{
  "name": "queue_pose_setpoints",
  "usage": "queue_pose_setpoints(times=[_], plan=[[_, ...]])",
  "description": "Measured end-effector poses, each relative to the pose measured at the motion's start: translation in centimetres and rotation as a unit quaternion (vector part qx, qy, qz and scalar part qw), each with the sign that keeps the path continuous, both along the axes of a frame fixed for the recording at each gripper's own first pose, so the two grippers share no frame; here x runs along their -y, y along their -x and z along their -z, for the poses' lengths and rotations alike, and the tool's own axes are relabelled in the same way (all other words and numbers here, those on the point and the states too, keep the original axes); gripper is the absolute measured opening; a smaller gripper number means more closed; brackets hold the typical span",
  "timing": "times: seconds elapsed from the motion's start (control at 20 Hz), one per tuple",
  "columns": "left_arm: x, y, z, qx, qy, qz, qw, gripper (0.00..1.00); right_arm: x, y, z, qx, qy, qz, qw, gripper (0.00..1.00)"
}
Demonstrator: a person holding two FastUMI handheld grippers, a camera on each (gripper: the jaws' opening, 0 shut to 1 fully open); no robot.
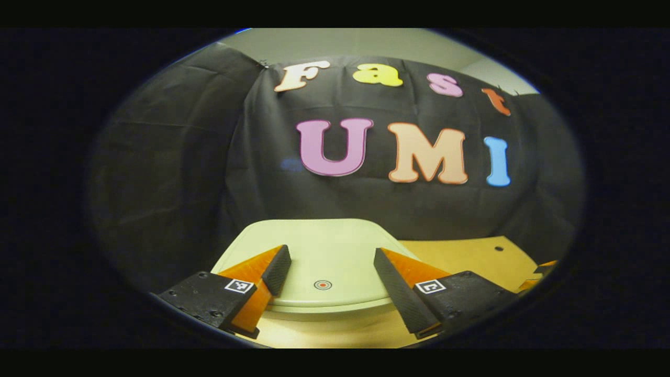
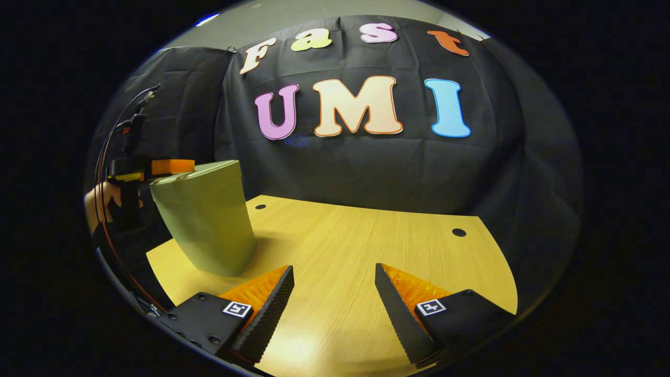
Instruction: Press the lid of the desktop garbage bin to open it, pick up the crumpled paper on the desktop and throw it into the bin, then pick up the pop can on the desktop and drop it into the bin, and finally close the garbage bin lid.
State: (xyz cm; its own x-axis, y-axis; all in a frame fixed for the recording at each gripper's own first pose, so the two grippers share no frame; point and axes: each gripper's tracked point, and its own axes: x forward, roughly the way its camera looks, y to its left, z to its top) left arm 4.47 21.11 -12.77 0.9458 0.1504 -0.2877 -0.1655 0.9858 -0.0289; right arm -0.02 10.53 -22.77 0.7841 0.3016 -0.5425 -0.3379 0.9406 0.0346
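In the left gripper view, the left claw (image 1: 331,267) is hanging over the green bin (image 1: 324,246) with its two fingers spread wide and nothing between them. The bin lid (image 1: 335,238) is lying flat and shut, and a small round red mark (image 1: 323,285) is sitting near its front edge, between the fingers. To the right, the wooden surface (image 1: 471,256) is showing beside the bin.

In the right gripper view, a hand (image 2: 104,201) is holding the left claw at the far left, right by the top of the bin. The bin is standing upright on the left part of the surface. Farther right, the right claw (image 2: 334,285) is hovering over bare wood, fingers wide apart and holding nothing.
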Motion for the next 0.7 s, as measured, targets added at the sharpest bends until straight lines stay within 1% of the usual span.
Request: queue_pose_setpoints(times=[0.05, 0.15, 0.2, 0.3, 0.4, 0.5, 0.55, 0.6, 0.7], plan=[[-0.3, -0.1, 0.1, 0.002, -0.012, 0.0, 1.0, 0.95, 0.0, -0.2, -0.1, 0.001, 0.003, 0.002, 1.0, 0.98], [-0.2, 0.1, -0.3, 0.01, -0.012, -0.004, 1.0, 0.94, 0.1, -0.7, -1.3, 0.013, -0.005, 0.01, 1.0, 0.98], [-0.1, 0.1, -0.4, 0.012, -0.015, -0.004, 1.0, 0.95, 0.0, -0.8, -1.7, 0.017, -0.008, 0.013, 1.0, 0.98], [-0.2, 0.0, -0.7, 0.016, -0.017, -0.007, 1.0, 0.95, 0.2, -1.0, -2.6, 0.03, -0.005, 0.017, 0.999, 0.98], [0.4, 0.0, -1.7, 0.03, -0.006, -0.006, 1.0, 0.94, 0.7, -1.1, -3.8, 0.043, -0.006, 0.026, 0.999, 0.98], [1.8, -0.1, -3.1, 0.057, 0.011, 0.004, 0.998, 0.92, 1.1, -1.3, -5.0, 0.058, -0.01, 0.036, 0.998, 0.98], [2.7, -0.2, -3.6, 0.067, 0.014, 0.011, 0.998, 0.94, 1.5, -1.4, -5.7, 0.066, -0.009, 0.041, 0.997, 0.98], [3.9, -0.4, -4.1, 0.078, 0.013, 0.023, 0.997, 0.92, 2.1, -1.5, -6.6, 0.078, -0.008, 0.049, 0.996, 0.98], [6.4, -0.4, -4.6, 0.085, 0.021, 0.043, 0.995, 0.92, 3.0, -1.7, -8.1, 0.097, -0.012, 0.063, 0.993, 0.98]])
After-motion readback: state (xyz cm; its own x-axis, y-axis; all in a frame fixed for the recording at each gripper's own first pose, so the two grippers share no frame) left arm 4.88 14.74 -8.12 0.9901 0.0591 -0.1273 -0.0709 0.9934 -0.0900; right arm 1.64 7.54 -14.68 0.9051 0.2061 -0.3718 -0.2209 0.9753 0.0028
